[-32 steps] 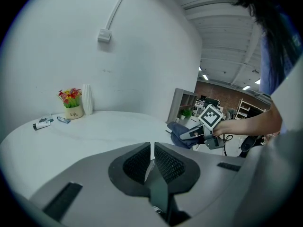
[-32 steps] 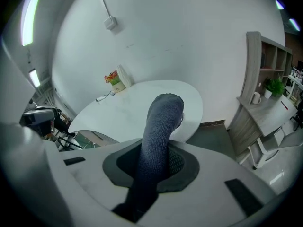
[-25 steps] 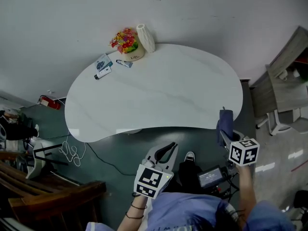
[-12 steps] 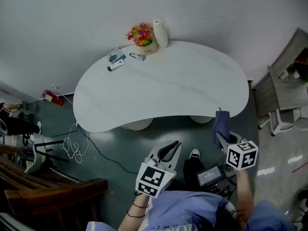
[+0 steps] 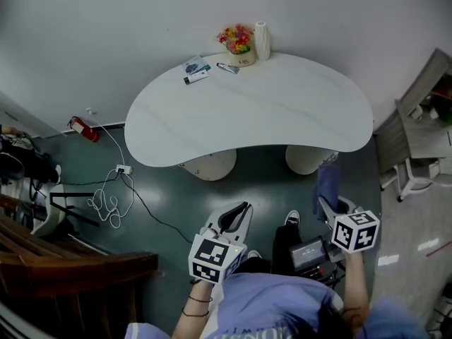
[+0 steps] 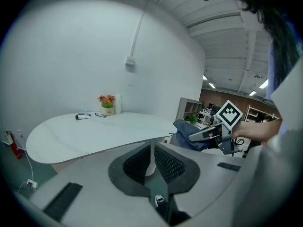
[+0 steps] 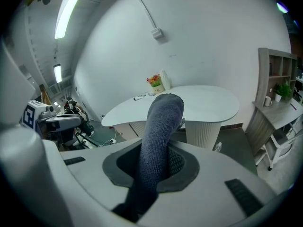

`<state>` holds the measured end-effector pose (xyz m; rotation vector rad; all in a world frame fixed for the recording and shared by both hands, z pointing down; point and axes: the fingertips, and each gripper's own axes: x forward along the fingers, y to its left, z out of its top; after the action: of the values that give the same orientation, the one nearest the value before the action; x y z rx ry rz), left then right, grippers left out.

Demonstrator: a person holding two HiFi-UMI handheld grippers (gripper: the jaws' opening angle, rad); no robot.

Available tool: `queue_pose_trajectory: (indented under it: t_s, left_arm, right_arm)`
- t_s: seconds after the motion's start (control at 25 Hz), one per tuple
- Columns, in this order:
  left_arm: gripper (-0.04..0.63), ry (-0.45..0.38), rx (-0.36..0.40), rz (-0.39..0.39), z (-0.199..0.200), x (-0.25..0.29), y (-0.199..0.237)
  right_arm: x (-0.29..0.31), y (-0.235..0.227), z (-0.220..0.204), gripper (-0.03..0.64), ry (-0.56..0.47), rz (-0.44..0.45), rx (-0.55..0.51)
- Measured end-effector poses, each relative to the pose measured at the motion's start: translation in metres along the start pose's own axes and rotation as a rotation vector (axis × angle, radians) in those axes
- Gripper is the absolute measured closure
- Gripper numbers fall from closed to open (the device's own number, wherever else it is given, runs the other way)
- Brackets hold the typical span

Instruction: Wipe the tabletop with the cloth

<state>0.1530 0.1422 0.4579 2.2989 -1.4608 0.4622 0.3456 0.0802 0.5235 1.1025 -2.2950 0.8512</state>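
The white kidney-shaped table [image 5: 247, 111] stands ahead of me, its top bare in the middle. My right gripper [image 5: 325, 200] is shut on a dark blue-grey cloth [image 5: 326, 183], which stands up out of its jaws [image 7: 161, 122]. The cloth hangs over the floor, short of the table's near right edge and not touching it. My left gripper [image 5: 242, 209] is lower left of it, also over the floor, with its jaws together and nothing in them. In the left gripper view the table [image 6: 94, 136] lies ahead, with the cloth [image 6: 189, 131] and right gripper [image 6: 208, 135] to the right.
At the table's far edge stand a flower pot [image 5: 238, 44], a white ribbed vase [image 5: 263, 39], a pen [image 5: 227, 68] and small packets [image 5: 196, 70]. A grey desk and chair [image 5: 417, 133] are on the right. On the left are a red extinguisher [image 5: 83, 129], a floor cable [image 5: 106, 203] and wooden furniture [image 5: 70, 274].
The table has drawn away in the view, as I have backed off. The cloth was at the table's right edge and now hangs over the floor. Both grippers keep their hold.
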Motion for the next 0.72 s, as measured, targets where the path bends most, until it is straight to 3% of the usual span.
queue_pose_trajectory:
  t_s: [0.72]
  left_arm:
    - [0.575,-0.064,0.043,-0.050,-0.042,-0.082,-0.051]
  right_arm:
    - [-0.069,0.087,-0.065,0.546,-0.072,0.023,-0.033]
